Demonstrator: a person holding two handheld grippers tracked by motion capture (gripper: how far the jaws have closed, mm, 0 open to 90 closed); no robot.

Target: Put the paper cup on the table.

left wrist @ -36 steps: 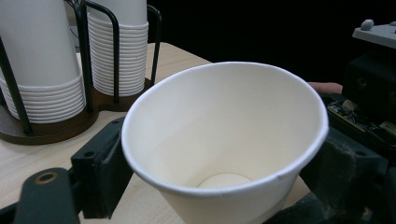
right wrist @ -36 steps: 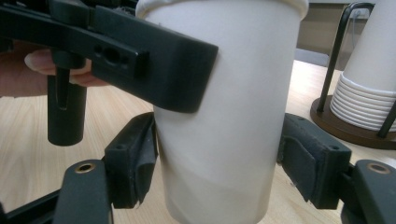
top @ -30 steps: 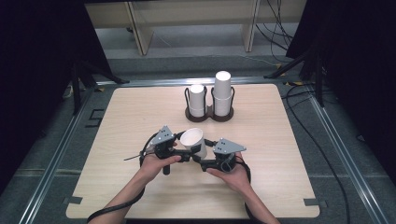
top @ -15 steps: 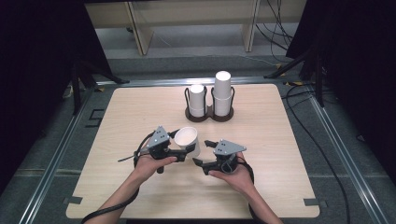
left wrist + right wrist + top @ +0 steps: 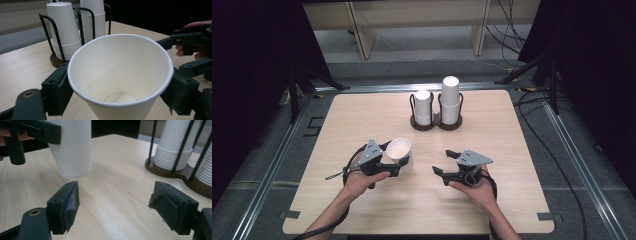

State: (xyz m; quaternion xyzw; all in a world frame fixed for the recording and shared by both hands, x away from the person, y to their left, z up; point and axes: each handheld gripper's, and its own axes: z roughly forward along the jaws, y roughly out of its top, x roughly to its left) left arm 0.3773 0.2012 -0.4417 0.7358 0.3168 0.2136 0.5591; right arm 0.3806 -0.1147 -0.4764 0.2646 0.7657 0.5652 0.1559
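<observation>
1. One paper cup (image 5: 399,152) is pinched in the jaws of the left gripper (image 5: 393,165). A pad sits on each side, just under the rim. The cup is upright and its mouth faces up.
2. It hangs a little above the tabletop (image 5: 362,115) and looks empty inside.
3. Squeezing too hard could dent the thin wall, I think. A loose hold could let the cup slip down and tip over.
4. The right gripper (image 5: 444,162) holds nothing. Its jaws have just been opening and now stand wide apart, with only bare wood between them.
5. From the right gripper view the cup (image 5: 73,147) is near, up and off to one side. A quick swing that way could knock it.
6. The cup holder (image 5: 435,123) with its two stacks stands well away at the back.
</observation>
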